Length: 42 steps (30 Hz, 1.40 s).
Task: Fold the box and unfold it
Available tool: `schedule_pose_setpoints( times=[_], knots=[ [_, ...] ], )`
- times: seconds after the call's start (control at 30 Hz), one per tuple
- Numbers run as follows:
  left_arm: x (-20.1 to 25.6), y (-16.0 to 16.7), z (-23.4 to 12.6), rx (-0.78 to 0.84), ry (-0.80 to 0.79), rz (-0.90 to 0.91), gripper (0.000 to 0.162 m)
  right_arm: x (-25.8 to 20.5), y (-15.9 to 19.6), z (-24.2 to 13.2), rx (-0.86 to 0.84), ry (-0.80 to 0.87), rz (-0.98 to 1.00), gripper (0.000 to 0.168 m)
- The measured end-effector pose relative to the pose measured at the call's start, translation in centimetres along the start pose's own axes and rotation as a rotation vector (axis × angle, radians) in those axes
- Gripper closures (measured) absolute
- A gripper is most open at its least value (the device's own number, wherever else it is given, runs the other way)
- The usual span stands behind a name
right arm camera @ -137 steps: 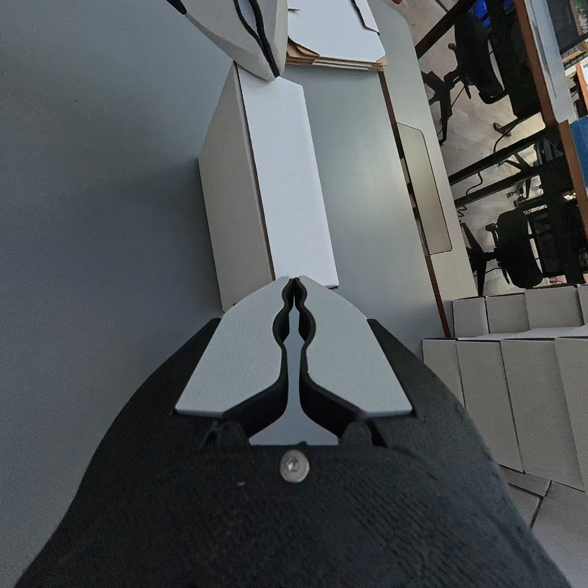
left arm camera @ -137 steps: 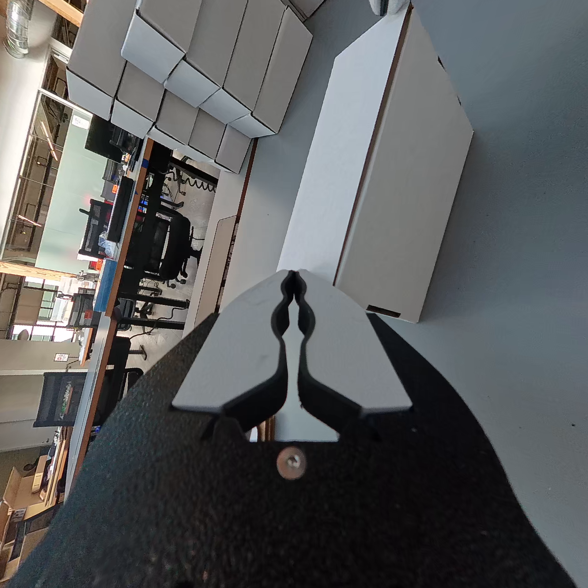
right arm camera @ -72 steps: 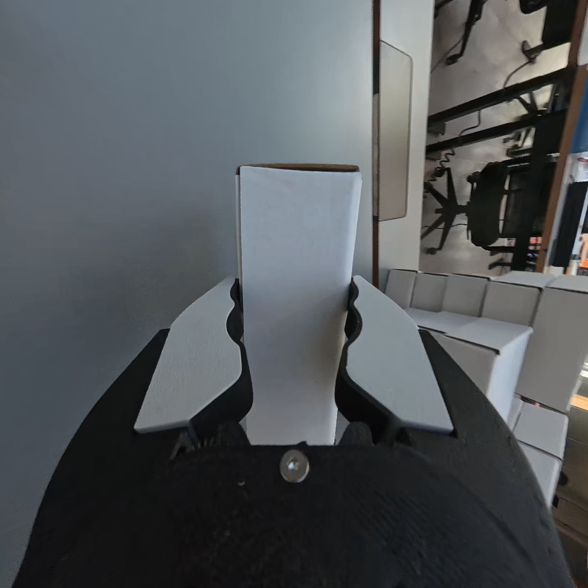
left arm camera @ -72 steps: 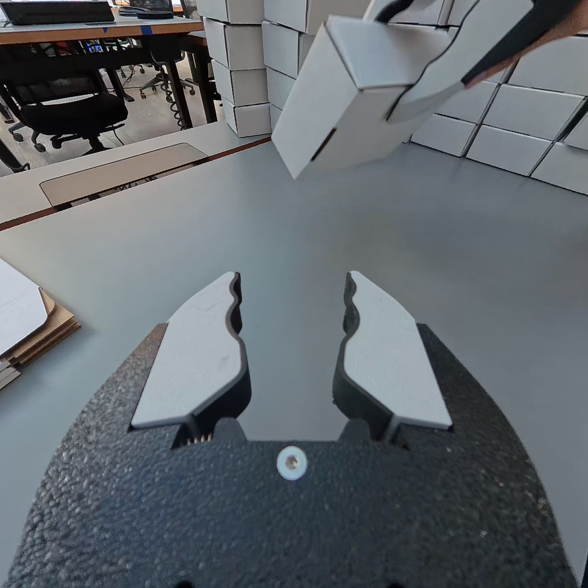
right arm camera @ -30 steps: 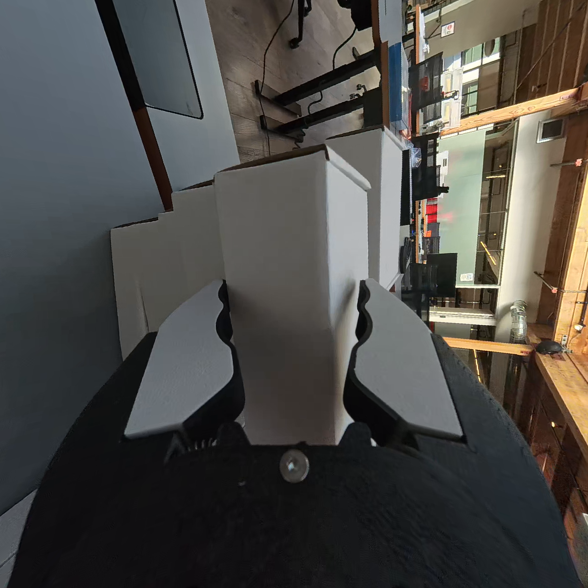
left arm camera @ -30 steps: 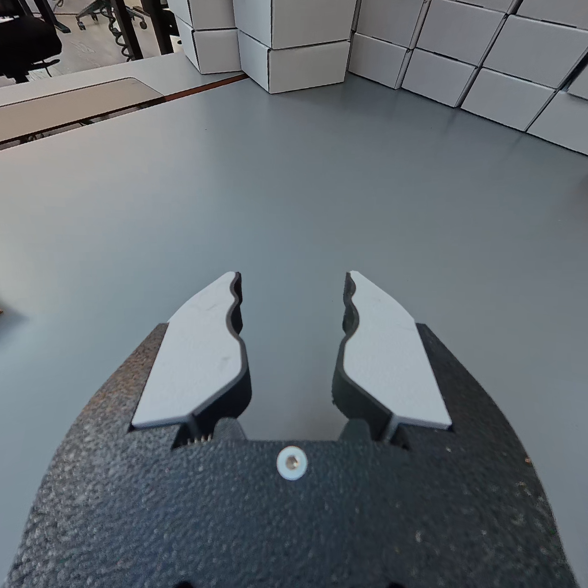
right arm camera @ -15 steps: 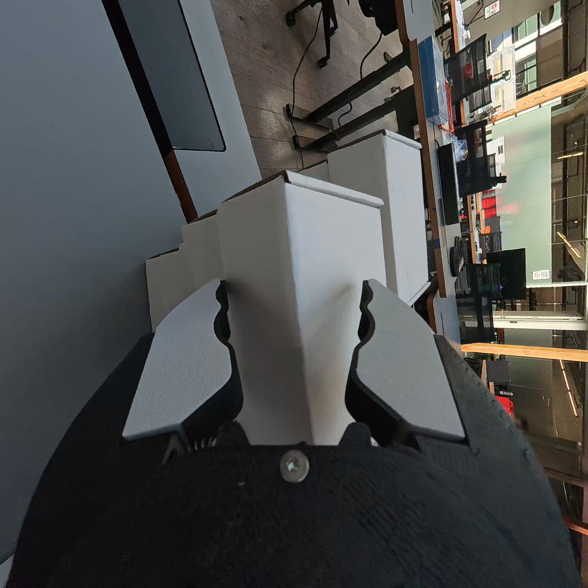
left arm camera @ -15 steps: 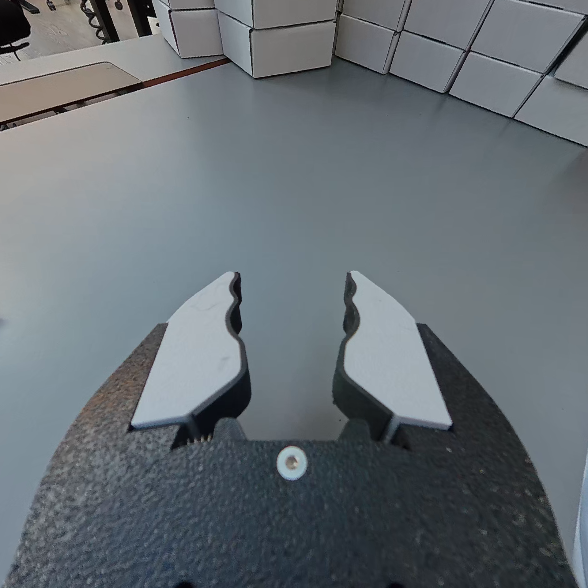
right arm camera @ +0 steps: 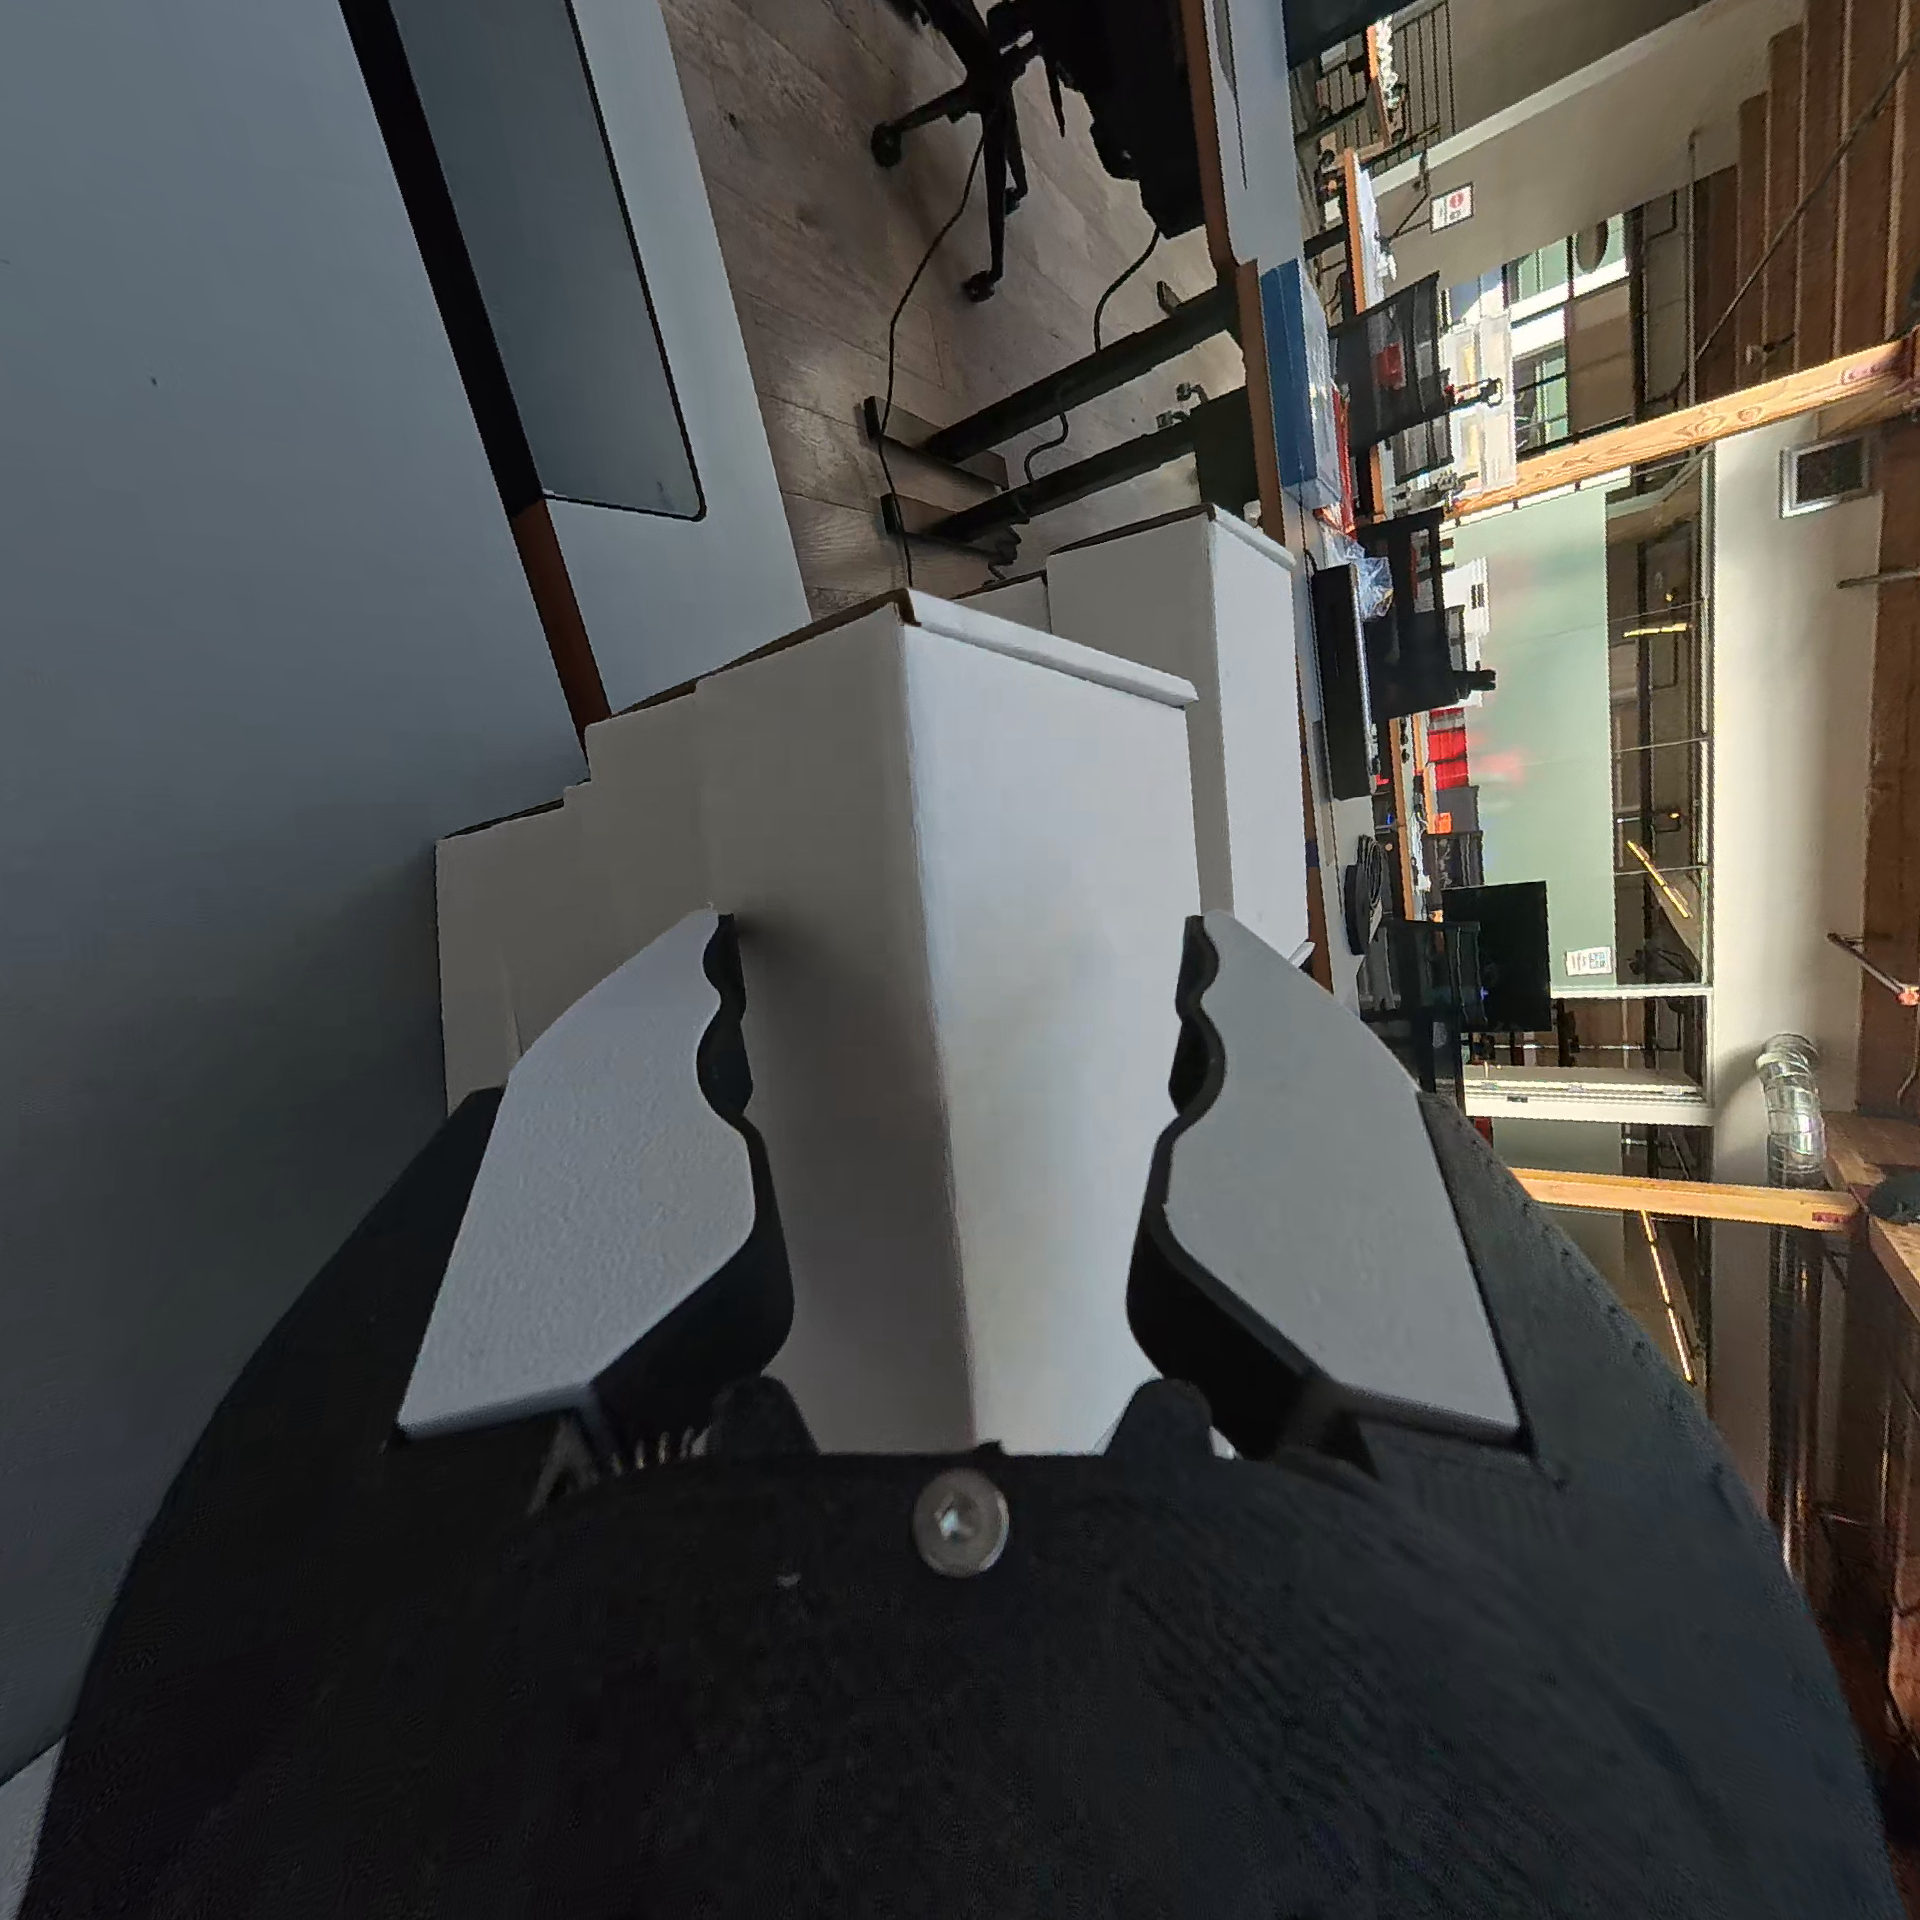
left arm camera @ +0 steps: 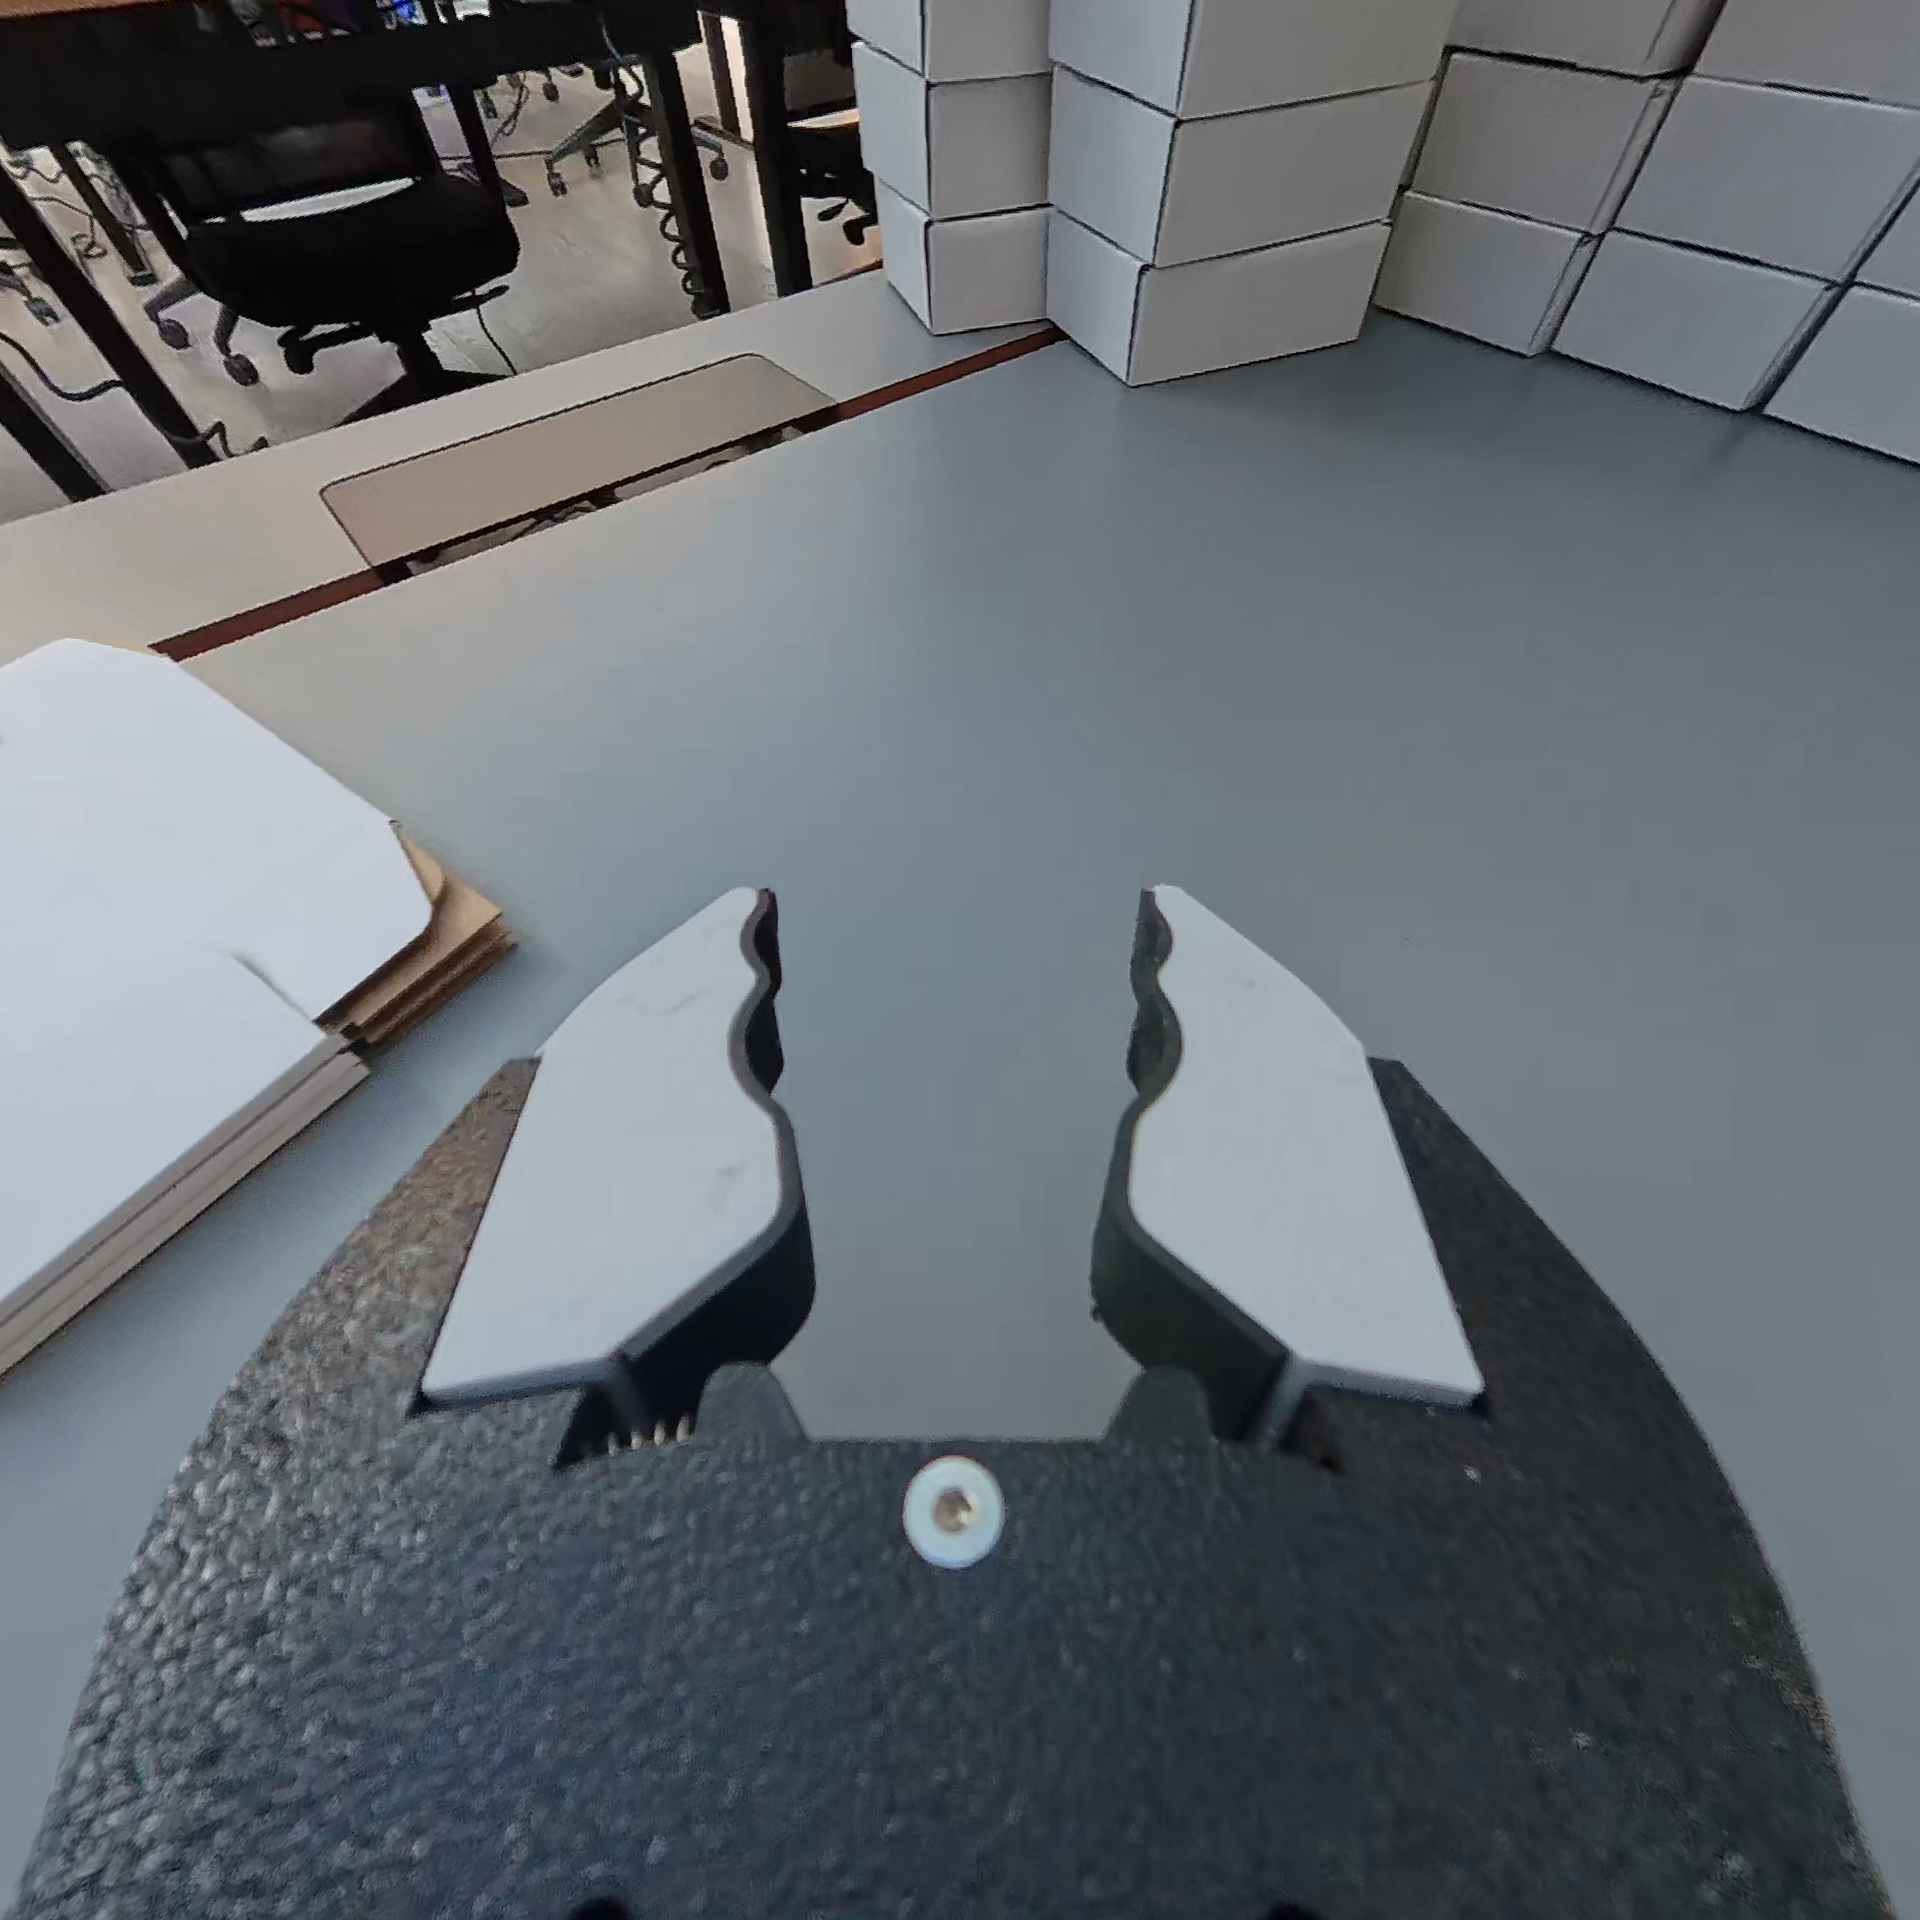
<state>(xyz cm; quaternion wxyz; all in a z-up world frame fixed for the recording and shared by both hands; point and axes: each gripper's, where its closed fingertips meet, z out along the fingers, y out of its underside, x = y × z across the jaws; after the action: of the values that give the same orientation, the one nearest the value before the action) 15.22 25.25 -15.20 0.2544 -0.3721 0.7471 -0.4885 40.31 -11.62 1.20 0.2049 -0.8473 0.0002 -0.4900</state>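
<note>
1. Left wrist view: my left hand-held gripper (left arm camera: 956,920) hangs over the bare grey surface (left arm camera: 1299,665), fingers spread wide with nothing between them. Flat cardboard sheets (left arm camera: 156,935) lie to its left; stacked white boxes (left arm camera: 1226,239) stand ahead.
2. Right wrist view: my right hand-held gripper (right arm camera: 956,940) grips the folded white box (right arm camera: 987,935) between its fingers, the box reaching ahead of the tips, with more boxes (right arm camera: 1226,727) just beyond.

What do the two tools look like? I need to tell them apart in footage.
Both look alike: the left tool and right tool have flat light-grey fingers with wavy black inner edges, on a rough black body with one silver screw. No cables or sleeves show.
</note>
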Motion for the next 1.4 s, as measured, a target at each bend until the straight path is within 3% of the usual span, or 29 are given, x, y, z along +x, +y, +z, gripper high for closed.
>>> schedule_pose_setpoints(
  times=[0.17,0.4,0.5,0.63,0.8,0.9,1.13,1.4],
  knots=[
    [-3.7,-0.6,-1.0,-0.024,-0.087,0.001,0.096,0.2,-1.2,-0.5,0.056,0.018,0.023,0.088],
    [-8.5,1.2,-1.0,-0.163,-0.199,0.051,0.096,0.5,-1.6,-1.4,0.084,0.028,0.028,0.088],
    [-9.1,1.4,-1.1,-0.165,-0.198,0.04,0.096,0.9,-1.7,-3.0,0.106,0.026,0.046,0.095],
    [-9.0,2.0,-1.0,-0.179,-0.187,0.038,0.096,0.5,1.7,-4.5,-0.064,-0.021,-0.007,0.096],
    [-8.4,2.1,-0.2,-0.185,-0.167,0.057,0.096,0.6,4.2,-3.5,-0.157,-0.002,-0.034,0.098],
    [-7.9,1.9,0.3,-0.183,-0.154,0.063,0.096,1.7,4.3,-2.8,-0.181,0.079,-0.054,0.107],
    [-7.8,2.0,0.1,-0.179,-0.151,0.065,0.095,1.4,4.2,-1.4,-0.176,0.079,-0.056,0.105],
    [-11.8,2.7,-0.2,-0.225,-0.2,0.09,0.093,0.2,3.8,-1.7,-0.121,0.068,-0.042,0.103]
  ],
)
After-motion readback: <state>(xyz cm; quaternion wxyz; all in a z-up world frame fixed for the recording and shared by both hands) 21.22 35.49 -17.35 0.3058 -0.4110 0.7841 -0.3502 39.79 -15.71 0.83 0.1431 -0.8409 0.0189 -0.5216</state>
